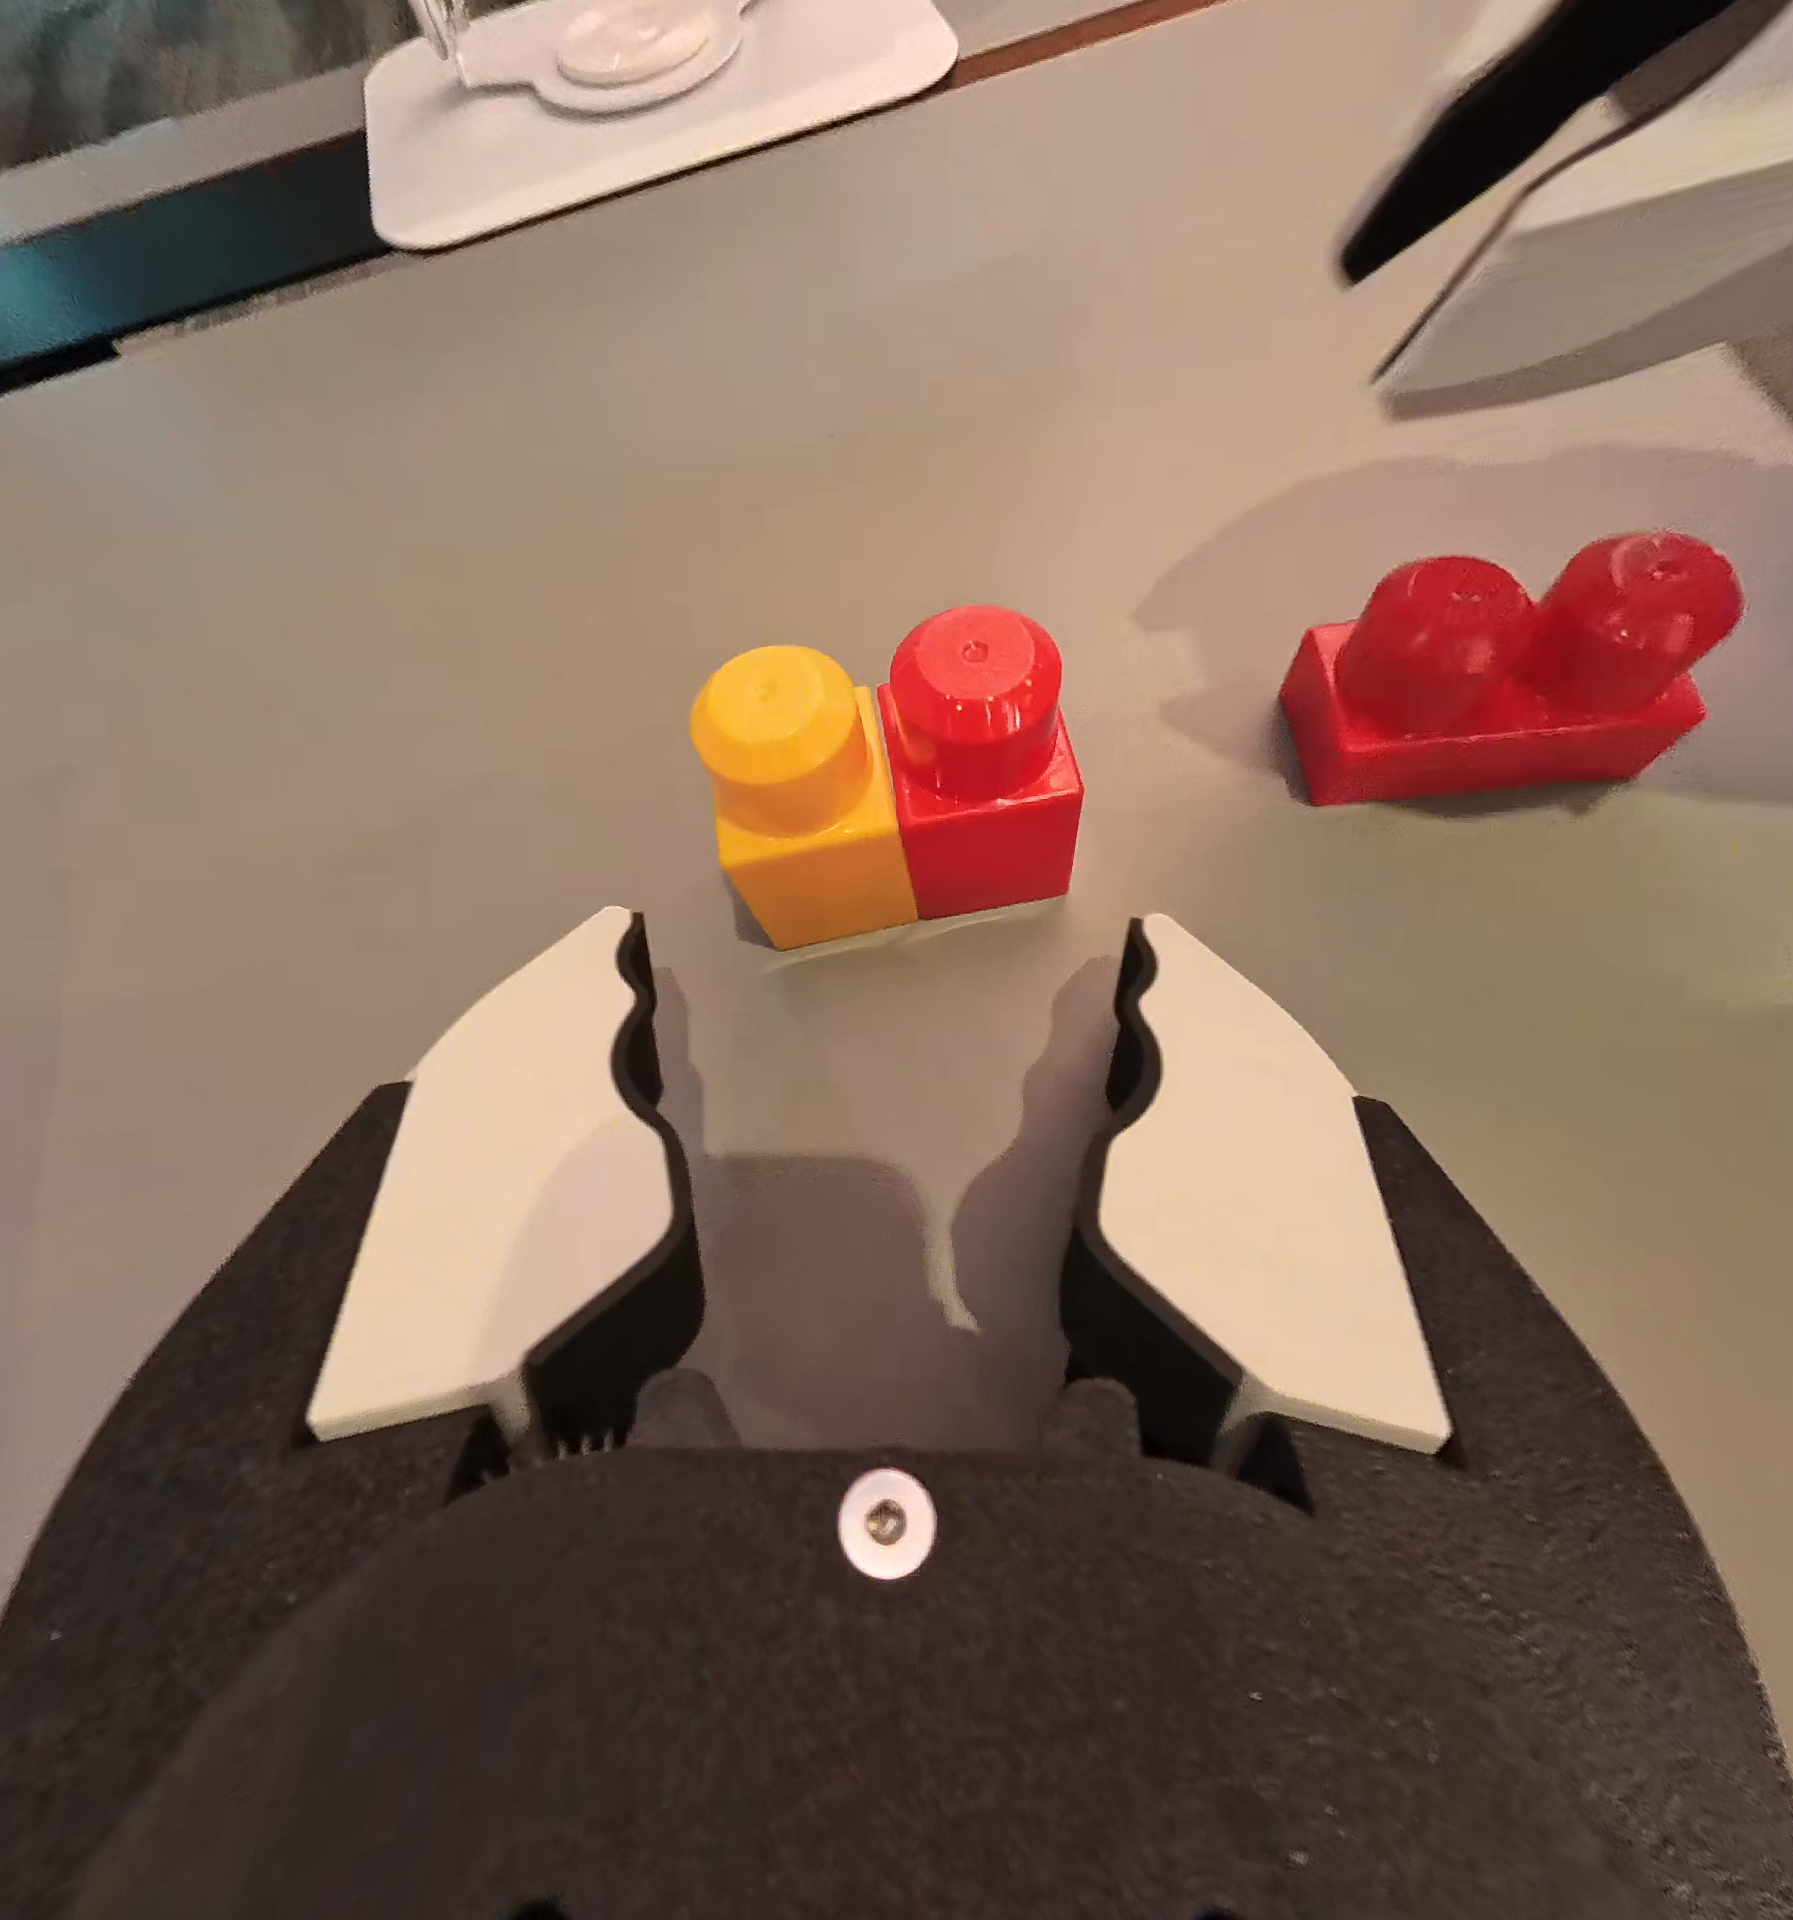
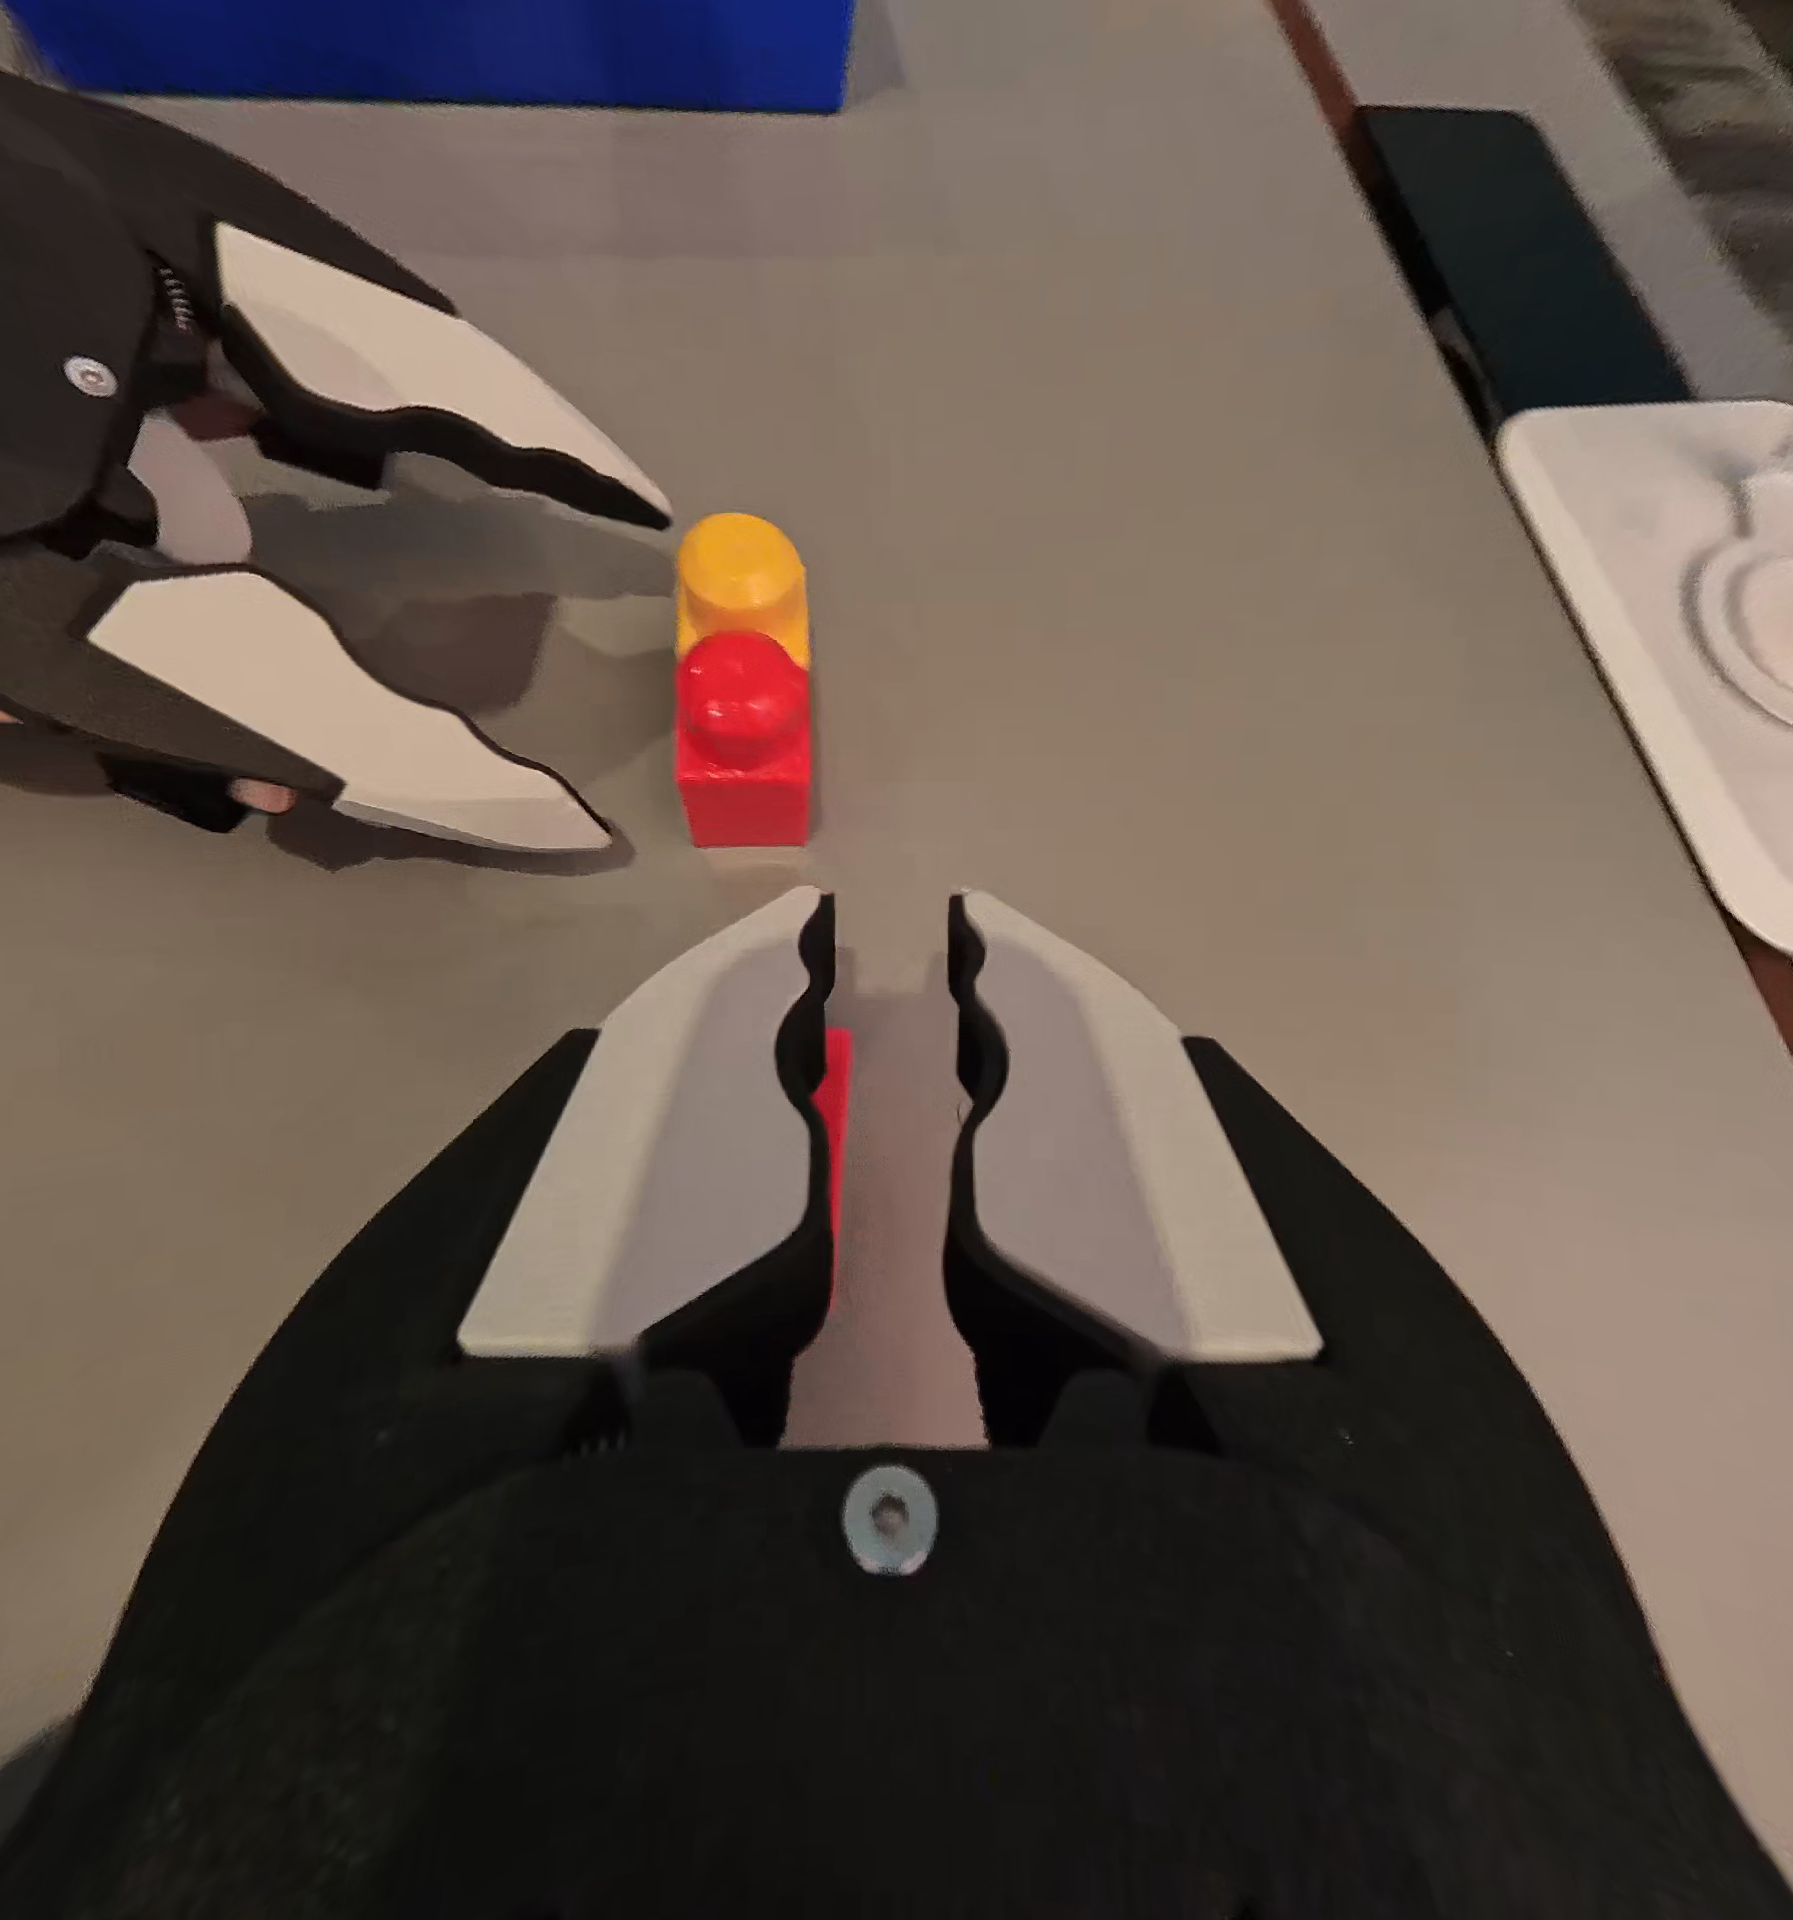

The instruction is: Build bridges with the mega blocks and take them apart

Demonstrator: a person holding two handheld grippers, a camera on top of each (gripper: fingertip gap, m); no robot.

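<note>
A yellow one-stud block [image 1: 798, 800] and a red one-stud block [image 1: 985, 769] stand side by side, touching, on the grey table [image 1: 456, 623]. My left gripper [image 1: 887, 925] is open and empty, with its tips just short of the pair. A red two-stud block [image 1: 1484, 696] lies on the table to their right. My right gripper [image 1: 1375, 317] hovers blurred above and beyond it. In the right wrist view my right gripper [image 2: 892, 904] is open by a narrow gap and empty. A sliver of the red two-stud block [image 2: 835, 1122] shows below its left finger. The yellow block [image 2: 741, 582], red block [image 2: 746, 748] and left gripper [image 2: 632, 675] lie ahead.
A white mat [image 1: 518, 156] with a clear glass piece on it lies at the table's far edge, and it also shows in the right wrist view [image 2: 1619, 582]. A blue box [image 2: 435, 52] stands at the far end. A dark chair [image 2: 1515, 260] sits beyond the table edge.
</note>
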